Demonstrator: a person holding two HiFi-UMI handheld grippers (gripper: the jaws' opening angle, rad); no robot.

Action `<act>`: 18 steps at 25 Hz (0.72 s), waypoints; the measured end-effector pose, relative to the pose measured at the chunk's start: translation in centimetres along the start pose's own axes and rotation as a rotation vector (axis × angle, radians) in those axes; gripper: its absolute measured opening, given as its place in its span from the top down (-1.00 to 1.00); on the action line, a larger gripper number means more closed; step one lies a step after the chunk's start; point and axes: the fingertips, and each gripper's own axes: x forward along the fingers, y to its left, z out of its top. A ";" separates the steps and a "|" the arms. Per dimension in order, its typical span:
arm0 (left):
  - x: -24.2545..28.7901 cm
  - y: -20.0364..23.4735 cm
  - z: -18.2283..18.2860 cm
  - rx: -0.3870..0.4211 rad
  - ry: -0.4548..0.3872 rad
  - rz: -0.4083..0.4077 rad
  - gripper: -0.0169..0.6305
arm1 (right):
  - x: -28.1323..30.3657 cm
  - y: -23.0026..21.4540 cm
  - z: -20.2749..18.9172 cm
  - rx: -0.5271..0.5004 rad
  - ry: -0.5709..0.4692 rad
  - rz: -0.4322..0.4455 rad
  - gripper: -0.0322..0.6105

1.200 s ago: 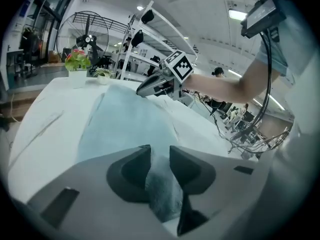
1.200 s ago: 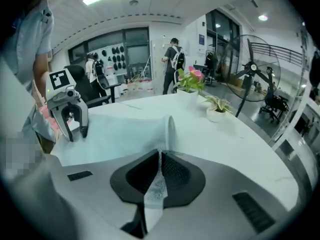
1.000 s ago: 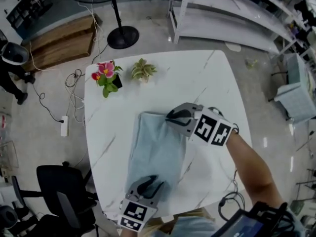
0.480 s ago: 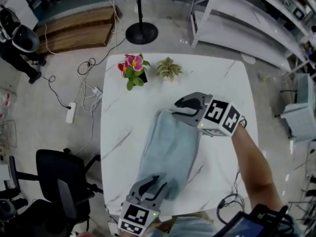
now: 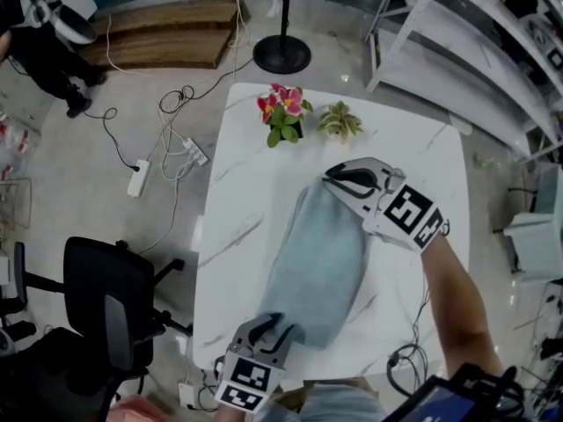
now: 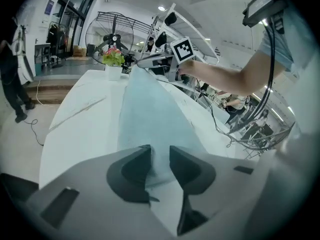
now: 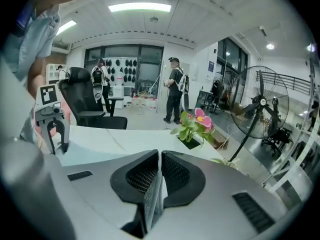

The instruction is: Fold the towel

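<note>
A light blue towel (image 5: 321, 253) lies as a long strip on the white marble table (image 5: 242, 200). My left gripper (image 5: 268, 331) is at the strip's near end by the table's front edge. In the left gripper view the cloth (image 6: 145, 104) runs between the jaws (image 6: 160, 159), which pinch the thick fold. My right gripper (image 5: 334, 178) is at the far end, and its jaws have just been closing. In the right gripper view they (image 7: 159, 171) are shut on a thin towel edge.
A pink-flowered pot (image 5: 283, 112) and a small green plant (image 5: 340, 120) stand at the table's far edge, just beyond the right gripper. An office chair (image 5: 106, 297) stands left of the table. A fan base (image 5: 281, 55), cables and metal shelving (image 5: 466, 33) lie beyond.
The head view has shifted. The towel, lying wide and flat before, is now drawn narrower and longer between the two grippers. The right gripper has moved toward the flowers with the far end.
</note>
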 end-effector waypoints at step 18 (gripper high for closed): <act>-0.9 0.7 -0.7 -0.050 -0.023 0.036 0.60 | 5.5 -0.9 -1.8 0.133 0.056 0.064 0.57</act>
